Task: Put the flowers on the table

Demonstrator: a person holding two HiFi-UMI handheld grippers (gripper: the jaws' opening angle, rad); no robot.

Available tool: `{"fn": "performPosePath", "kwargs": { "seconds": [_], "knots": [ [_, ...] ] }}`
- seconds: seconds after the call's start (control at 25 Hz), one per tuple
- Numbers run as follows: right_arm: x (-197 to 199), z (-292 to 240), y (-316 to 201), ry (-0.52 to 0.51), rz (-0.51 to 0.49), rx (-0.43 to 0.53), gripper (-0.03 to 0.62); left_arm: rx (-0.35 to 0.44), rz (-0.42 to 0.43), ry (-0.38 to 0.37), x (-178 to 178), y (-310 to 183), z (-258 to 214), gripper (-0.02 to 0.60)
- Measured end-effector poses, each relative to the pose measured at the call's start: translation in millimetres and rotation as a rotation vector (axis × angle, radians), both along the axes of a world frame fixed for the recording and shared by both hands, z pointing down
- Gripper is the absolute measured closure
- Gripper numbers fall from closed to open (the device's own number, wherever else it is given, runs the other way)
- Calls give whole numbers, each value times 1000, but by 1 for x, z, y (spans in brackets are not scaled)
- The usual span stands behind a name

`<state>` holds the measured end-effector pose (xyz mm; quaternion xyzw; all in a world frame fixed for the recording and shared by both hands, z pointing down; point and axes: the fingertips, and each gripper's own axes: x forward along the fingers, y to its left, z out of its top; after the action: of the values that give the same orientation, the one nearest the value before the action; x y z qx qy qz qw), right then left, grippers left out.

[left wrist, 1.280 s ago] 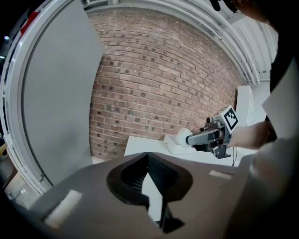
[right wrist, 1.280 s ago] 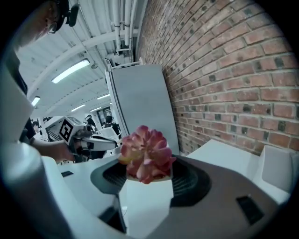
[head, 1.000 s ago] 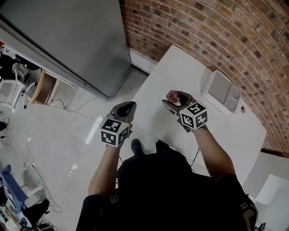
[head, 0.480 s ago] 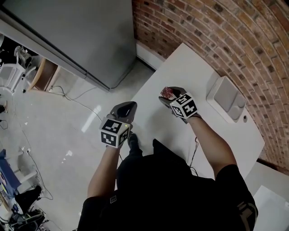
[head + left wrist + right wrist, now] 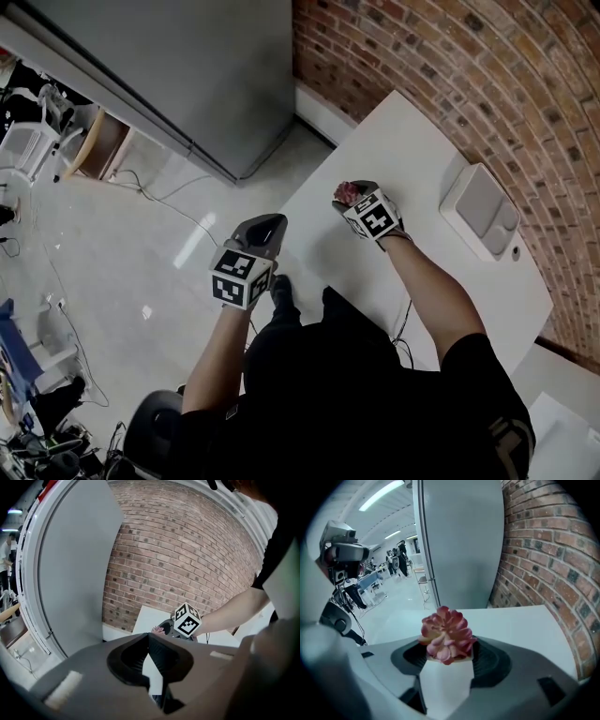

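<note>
right gripper view: pink rosette flower (image 5: 446, 634)

Two grippers: left gripper (image 5: 267, 225), right gripper (image 5: 345, 199). One pink flower (image 5: 446, 633). One tabletop (image 5: 412, 141). One white tray (image 5: 483, 208) by brick wall (image 5: 450, 56). One grey cabinet (image 5: 187, 66) beside same wall.

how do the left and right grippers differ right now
The grey left gripper is shut on nothing; the grey right gripper clamps a pink flower in a white pot. The left one hangs over the pale floor, the right over the white table. Both carry marker cubes.
</note>
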<state>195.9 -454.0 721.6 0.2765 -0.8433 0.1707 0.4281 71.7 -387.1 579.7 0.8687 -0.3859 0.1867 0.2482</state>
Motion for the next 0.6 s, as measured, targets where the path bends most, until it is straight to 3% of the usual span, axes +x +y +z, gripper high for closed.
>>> {"fn": "performPosePath", "kwargs": {
  "seconds": [0.36, 0.6],
  "knots": [
    [-1, 8, 6, -2, 53, -32, 344, -8, -7, 9, -15, 8, 2, 574],
    [8, -6, 7, -26, 125, -2, 329, 5, 12, 19, -22, 15, -4, 574]
  ]
}}
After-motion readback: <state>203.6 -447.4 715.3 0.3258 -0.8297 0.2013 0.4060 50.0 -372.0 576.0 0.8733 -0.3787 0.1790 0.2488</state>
